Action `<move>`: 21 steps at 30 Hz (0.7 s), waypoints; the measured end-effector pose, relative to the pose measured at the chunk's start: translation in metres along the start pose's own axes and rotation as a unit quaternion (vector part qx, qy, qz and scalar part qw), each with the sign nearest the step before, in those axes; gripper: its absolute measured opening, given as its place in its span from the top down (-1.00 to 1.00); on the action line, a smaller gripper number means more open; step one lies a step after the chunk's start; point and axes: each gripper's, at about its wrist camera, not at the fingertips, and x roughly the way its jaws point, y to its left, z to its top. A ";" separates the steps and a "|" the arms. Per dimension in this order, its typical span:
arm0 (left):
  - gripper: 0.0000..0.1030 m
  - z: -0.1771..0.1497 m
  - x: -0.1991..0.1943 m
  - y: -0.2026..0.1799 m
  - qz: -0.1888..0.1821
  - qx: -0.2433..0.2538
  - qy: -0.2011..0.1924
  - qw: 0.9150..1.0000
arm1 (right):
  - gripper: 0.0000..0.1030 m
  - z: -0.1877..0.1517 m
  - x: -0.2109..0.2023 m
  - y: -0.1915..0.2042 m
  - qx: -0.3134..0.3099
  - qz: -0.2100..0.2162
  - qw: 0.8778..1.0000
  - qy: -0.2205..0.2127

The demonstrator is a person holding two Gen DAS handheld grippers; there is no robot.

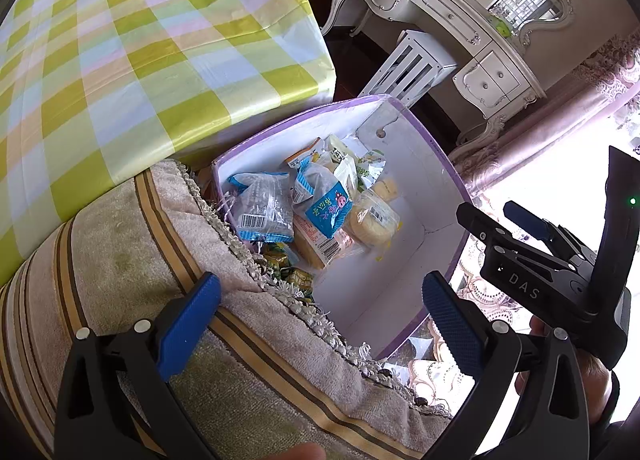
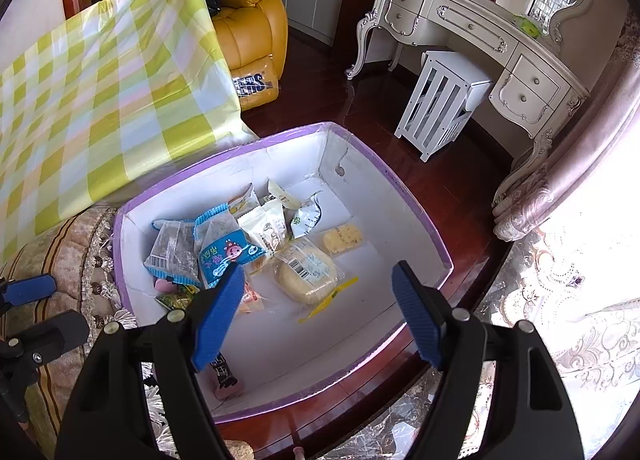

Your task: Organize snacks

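Landmark: purple-rimmed box [image 2: 416, 212] on the floor, beside the striped cushion [image 1: 120, 260].
Snacks: wrapped packets [image 2: 224, 248] heaped in the box's cushion-side half; round cake [image 2: 306, 274] nearer its middle.
Right gripper [image 2: 318, 312]: above the box, jaws wide, nothing between them.
Left gripper [image 1: 320, 324]: over the cushion edge, spread wide, empty.
Step advice: probably choosing a packet; take the top blue one by its crimped edge, without crushing it.

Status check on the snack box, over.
Both tongs open and empty: left tongs, right tongs. Wrapped snacks piled inside purple-rimmed box. Nothing in the way.
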 end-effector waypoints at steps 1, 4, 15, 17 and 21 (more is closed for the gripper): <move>-0.91 0.000 0.000 0.000 0.000 0.000 0.000 1.000 | -0.48 0.000 0.000 0.000 0.000 0.000 1.000 0.000; -0.91 0.000 0.000 0.000 0.000 0.000 0.000 1.000 | -0.48 0.000 0.000 0.000 0.000 0.000 1.000 0.000; -0.92 0.000 -0.001 0.001 -0.003 -0.001 -0.003 1.000 | -0.48 0.000 0.002 0.000 0.001 -0.001 1.000 0.001; -0.92 0.000 0.000 0.000 -0.004 0.000 -0.006 1.000 | -0.48 0.000 0.002 0.000 0.001 -0.001 1.000 0.001; -0.92 0.000 -0.002 -0.005 -0.002 0.012 -0.012 1.000 | -0.48 -0.001 0.002 0.000 0.000 -0.002 1.000 0.001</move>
